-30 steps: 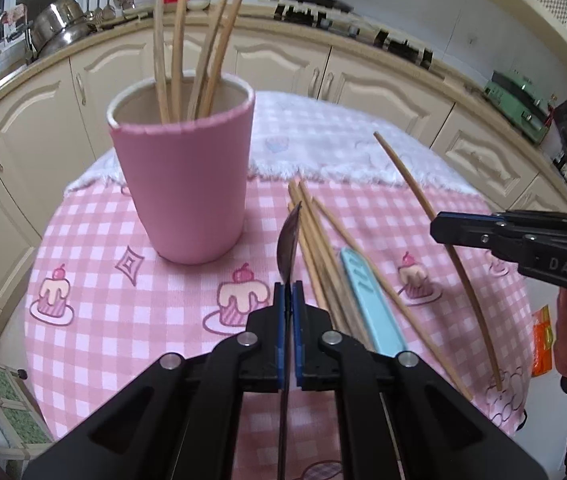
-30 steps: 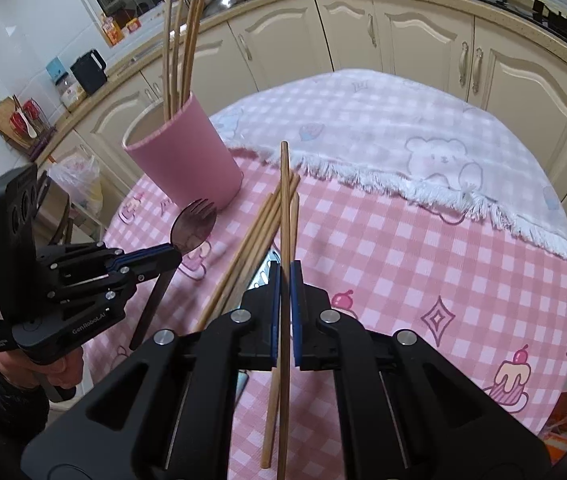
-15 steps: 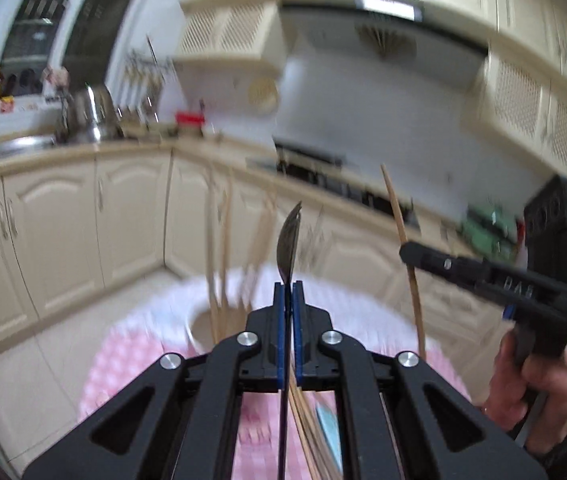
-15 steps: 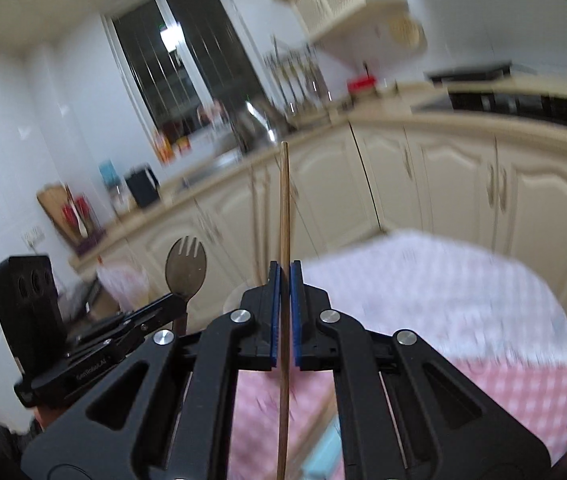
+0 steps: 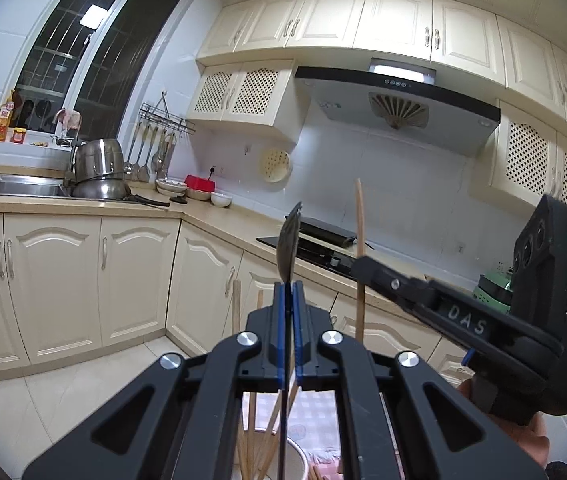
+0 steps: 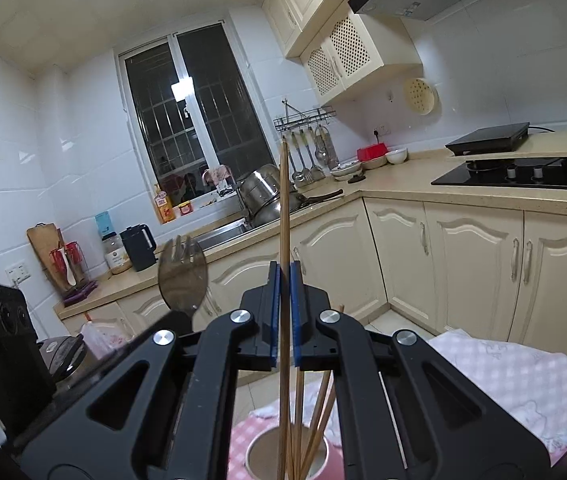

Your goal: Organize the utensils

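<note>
My left gripper (image 5: 290, 292) is shut on a metal spork (image 5: 288, 240), held upright and edge-on; it also shows in the right wrist view (image 6: 182, 276). My right gripper (image 6: 284, 276) is shut on a wooden chopstick (image 6: 283, 216), held upright; that chopstick shows in the left wrist view (image 5: 359, 248) too. Both grippers hover above the pink cup (image 6: 255, 458) holding several chopsticks (image 6: 317, 416). The cup's rim (image 5: 301, 456) sits just below my left gripper. The right gripper body (image 5: 463, 320) is close on the right.
The pink checked tablecloth (image 6: 523, 376) lies below at the lower right. Cream cabinets (image 5: 55, 280) and the counter with sink and pots (image 5: 99, 172) ring the table. A stove (image 6: 523, 172) sits on the counter. A range hood (image 5: 395, 96) hangs above.
Both grippers have tilted up from looking down at the table to looking level at the kitchen, and have risen over the cup. Spork and chopstick now stand upright, still gripped.
</note>
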